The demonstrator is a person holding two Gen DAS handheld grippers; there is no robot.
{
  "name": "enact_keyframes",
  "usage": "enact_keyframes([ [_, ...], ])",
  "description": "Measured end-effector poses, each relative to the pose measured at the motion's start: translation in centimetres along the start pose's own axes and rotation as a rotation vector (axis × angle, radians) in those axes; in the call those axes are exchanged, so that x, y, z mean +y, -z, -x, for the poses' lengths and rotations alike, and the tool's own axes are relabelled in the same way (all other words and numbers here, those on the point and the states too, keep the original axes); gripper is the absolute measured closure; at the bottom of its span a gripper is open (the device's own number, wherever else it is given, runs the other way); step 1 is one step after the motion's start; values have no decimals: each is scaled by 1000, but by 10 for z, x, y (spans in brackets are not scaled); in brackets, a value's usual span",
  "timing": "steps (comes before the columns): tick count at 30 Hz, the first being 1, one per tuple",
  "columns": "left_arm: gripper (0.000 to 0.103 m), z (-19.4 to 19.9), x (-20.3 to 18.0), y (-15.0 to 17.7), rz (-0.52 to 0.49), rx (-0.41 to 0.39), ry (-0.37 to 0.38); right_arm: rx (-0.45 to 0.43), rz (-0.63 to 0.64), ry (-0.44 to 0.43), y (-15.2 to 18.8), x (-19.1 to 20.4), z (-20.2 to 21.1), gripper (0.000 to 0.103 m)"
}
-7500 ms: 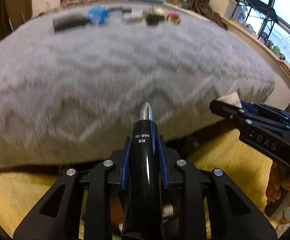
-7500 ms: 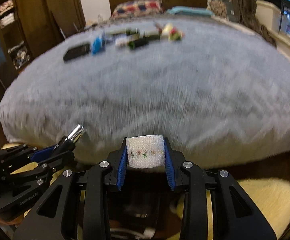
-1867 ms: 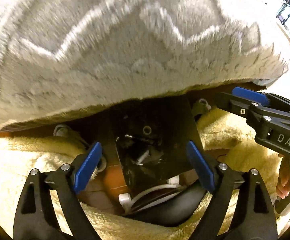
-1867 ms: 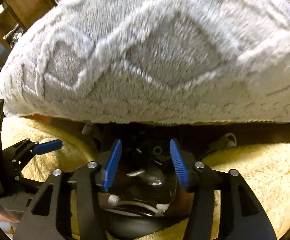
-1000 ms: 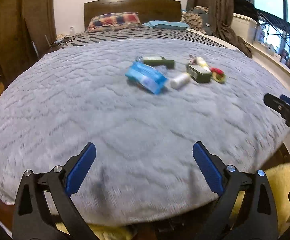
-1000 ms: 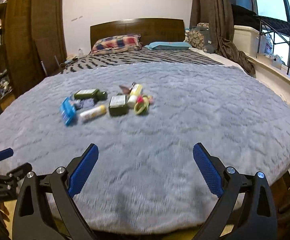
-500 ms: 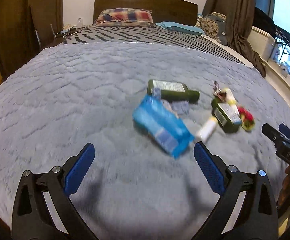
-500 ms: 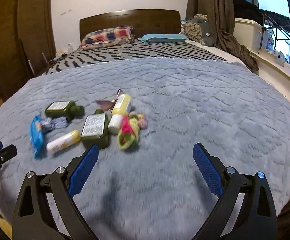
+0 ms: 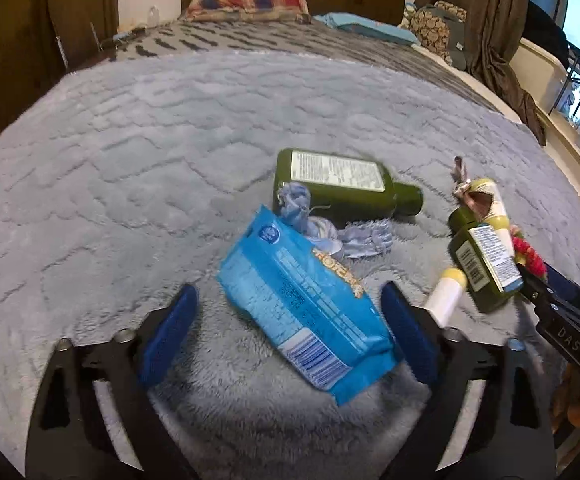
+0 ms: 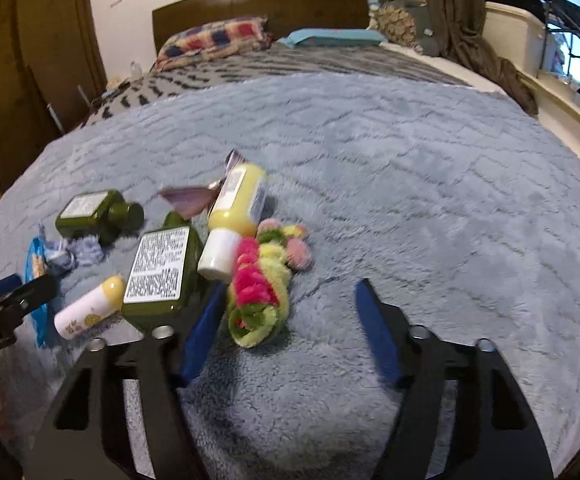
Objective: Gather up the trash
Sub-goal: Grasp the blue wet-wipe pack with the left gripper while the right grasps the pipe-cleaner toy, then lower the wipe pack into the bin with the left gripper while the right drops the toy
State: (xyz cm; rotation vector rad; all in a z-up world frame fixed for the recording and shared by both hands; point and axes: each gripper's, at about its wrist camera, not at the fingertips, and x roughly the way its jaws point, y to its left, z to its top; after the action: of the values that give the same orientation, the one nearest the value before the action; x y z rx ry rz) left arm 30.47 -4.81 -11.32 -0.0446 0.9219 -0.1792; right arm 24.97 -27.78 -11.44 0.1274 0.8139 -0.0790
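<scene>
We see a crinkled blue snack wrapper (image 9: 309, 312) lying low in the frame's centre on the grey blanket (image 9: 130, 160), between our left gripper's (image 9: 290, 336) closing, untouching jaws. Our right gripper (image 10: 286, 332) also closes, beside a pink-and-yellow plush toy (image 10: 262, 280). Half a second ago both stood wider, farther back.

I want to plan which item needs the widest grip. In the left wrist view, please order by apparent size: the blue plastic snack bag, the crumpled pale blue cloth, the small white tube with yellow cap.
1. Blue plastic snack bag, though nearest the camera.
2. Crumpled pale blue cloth.
3. Small white tube with yellow cap, partly hidden by a finger.
</scene>
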Motion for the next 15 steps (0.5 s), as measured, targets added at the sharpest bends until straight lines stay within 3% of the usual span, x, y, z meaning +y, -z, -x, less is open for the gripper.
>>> enact_keyframes([
  [1, 34, -3, 1, 0, 3, 9, 5, 1, 0, -3, 0, 0, 0, 53],
  [5, 38, -1, 5, 4, -5, -3, 10, 3, 13, -33, 1, 2, 1, 76],
  [15, 43, 50, 1, 34, -77, -66, 0, -37, 30, -57, 23, 10, 41, 79],
])
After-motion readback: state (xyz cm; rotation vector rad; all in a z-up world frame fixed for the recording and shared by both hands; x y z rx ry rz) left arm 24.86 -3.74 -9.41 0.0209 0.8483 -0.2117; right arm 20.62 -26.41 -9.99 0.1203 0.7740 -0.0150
